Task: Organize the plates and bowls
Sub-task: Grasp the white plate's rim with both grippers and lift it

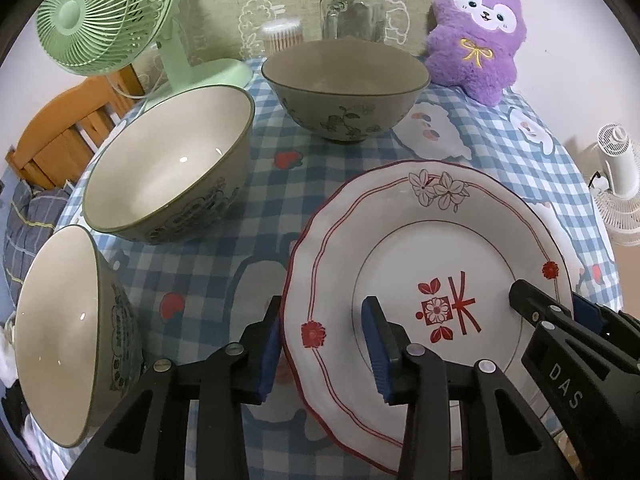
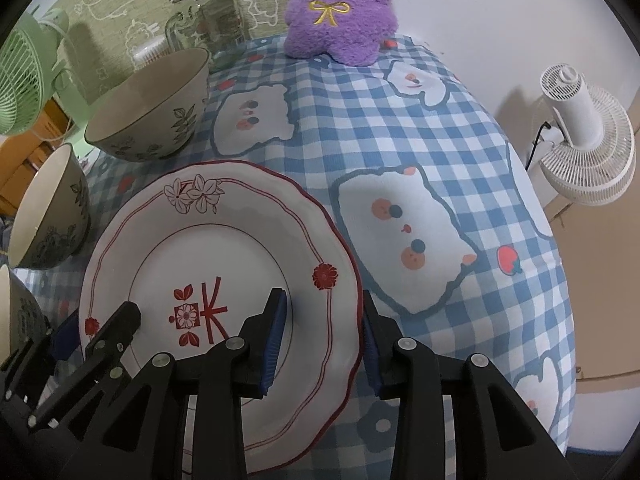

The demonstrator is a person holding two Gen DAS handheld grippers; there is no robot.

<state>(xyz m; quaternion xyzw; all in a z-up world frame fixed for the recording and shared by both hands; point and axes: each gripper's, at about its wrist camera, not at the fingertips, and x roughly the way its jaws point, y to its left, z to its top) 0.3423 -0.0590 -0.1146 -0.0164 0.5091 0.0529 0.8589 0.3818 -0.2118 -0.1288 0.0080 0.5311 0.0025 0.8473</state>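
A white plate (image 1: 424,264) with red trim and a red flower mark lies on the checked tablecloth; it also shows in the right wrist view (image 2: 208,248). My left gripper (image 1: 324,344) is open and straddles the plate's left rim, one finger inside, one outside. My right gripper (image 2: 324,344) is open and straddles the plate's right rim the same way. Three grey-green bowls with leaf patterns stand to the left: a far one (image 1: 344,88), a middle one (image 1: 168,164) and a near one (image 1: 68,336). Whether the pads touch the rim I cannot tell.
A green desk fan (image 1: 108,20), a glass jar (image 1: 352,8), a tub of cotton swabs (image 1: 282,34) and a purple plush toy (image 1: 480,36) line the table's far edge. A white fan (image 2: 580,136) stands beyond the right edge. A wooden chair (image 1: 64,132) is at left.
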